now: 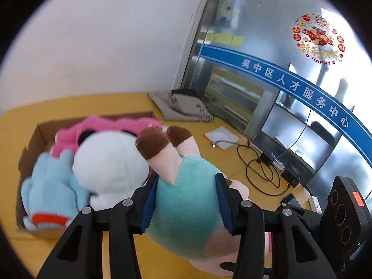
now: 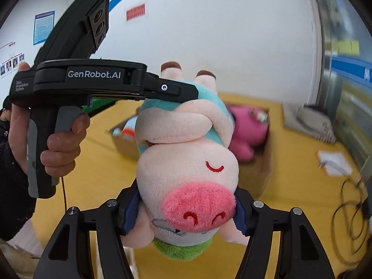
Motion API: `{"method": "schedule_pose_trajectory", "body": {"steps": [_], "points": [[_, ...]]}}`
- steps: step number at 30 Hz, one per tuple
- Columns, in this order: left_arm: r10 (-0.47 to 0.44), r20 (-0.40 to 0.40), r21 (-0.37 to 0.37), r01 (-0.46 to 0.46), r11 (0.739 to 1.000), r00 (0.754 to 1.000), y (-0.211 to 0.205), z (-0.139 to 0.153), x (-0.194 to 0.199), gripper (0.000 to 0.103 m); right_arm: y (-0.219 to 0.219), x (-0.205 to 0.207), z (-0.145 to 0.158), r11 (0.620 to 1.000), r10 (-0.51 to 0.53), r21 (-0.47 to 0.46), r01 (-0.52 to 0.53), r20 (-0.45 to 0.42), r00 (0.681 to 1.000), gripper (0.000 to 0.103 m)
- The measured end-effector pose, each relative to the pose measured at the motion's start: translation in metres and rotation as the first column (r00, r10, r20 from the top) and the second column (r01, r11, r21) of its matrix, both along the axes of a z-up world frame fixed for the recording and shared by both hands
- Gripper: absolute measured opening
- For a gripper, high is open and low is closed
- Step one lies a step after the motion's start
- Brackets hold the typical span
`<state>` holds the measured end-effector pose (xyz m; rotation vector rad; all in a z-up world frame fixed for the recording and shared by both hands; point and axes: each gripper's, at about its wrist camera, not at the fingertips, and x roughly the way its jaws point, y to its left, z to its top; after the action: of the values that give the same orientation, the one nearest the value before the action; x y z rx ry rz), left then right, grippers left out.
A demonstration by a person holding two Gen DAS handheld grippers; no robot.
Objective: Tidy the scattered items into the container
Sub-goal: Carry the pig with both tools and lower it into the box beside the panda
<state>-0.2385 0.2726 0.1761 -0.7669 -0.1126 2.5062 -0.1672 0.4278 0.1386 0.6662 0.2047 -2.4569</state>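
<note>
A pig plush in a teal shirt (image 1: 186,207) hangs upside down in the air, held by both grippers. My left gripper (image 1: 186,200) is shut on its teal body, brown hooves pointing away. My right gripper (image 2: 186,211) is shut on its pink head (image 2: 193,186); the left gripper (image 2: 183,93) shows there from the side, clamped on the body. The cardboard box (image 1: 30,146) lies on the yellow table behind the pig and holds a white panda plush (image 1: 109,162), a pink plush (image 1: 111,125) and a light-blue plush (image 1: 51,186). The box (image 2: 265,169) also shows in the right wrist view.
A grey cloth bag (image 1: 183,107) and a white pad (image 1: 222,137) lie on the yellow table (image 1: 232,162) to the right of the box. Black cables (image 1: 260,169) and a monitor (image 1: 290,130) stand at the right, by a glass wall. White wall behind.
</note>
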Motion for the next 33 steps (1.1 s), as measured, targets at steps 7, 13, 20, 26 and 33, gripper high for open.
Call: {"method": "schedule_pose_trajectory", "body": {"steps": [7, 13, 20, 26, 33], "points": [[-0.040, -0.108, -0.059, 0.033, 0.998, 0.993, 0.020, 0.065, -0.064, 0.046, 0.003, -0.071, 0.049, 0.996, -0.076, -0.047, 0.070, -0.139, 0.987, 0.071], [-0.036, -0.012, -0.165, 0.034, 0.986, 0.999, 0.047, 0.015, -0.139, 0.046, 0.003, -0.134, -0.004, 0.985, -0.157, -0.087, 0.151, -0.069, 0.985, 0.073], [0.033, 0.244, -0.140, 0.002, 0.990, 0.969, 0.050, -0.111, -0.196, 0.050, 0.006, -0.170, -0.074, 0.976, -0.216, -0.007, 0.220, 0.146, 0.965, 0.079], [0.085, 0.239, -0.249, -0.023, 0.968, 0.967, 0.060, -0.114, -0.205, 0.061, 0.006, -0.189, -0.080, 0.975, -0.216, 0.002, 0.221, 0.218, 0.952, 0.084], [0.043, 0.163, -0.207, -0.008, 0.978, 0.986, 0.023, -0.064, -0.156, 0.061, -0.022, -0.187, -0.102, 0.940, -0.262, 0.252, 0.229, 0.108, 0.959, 0.084]]}}
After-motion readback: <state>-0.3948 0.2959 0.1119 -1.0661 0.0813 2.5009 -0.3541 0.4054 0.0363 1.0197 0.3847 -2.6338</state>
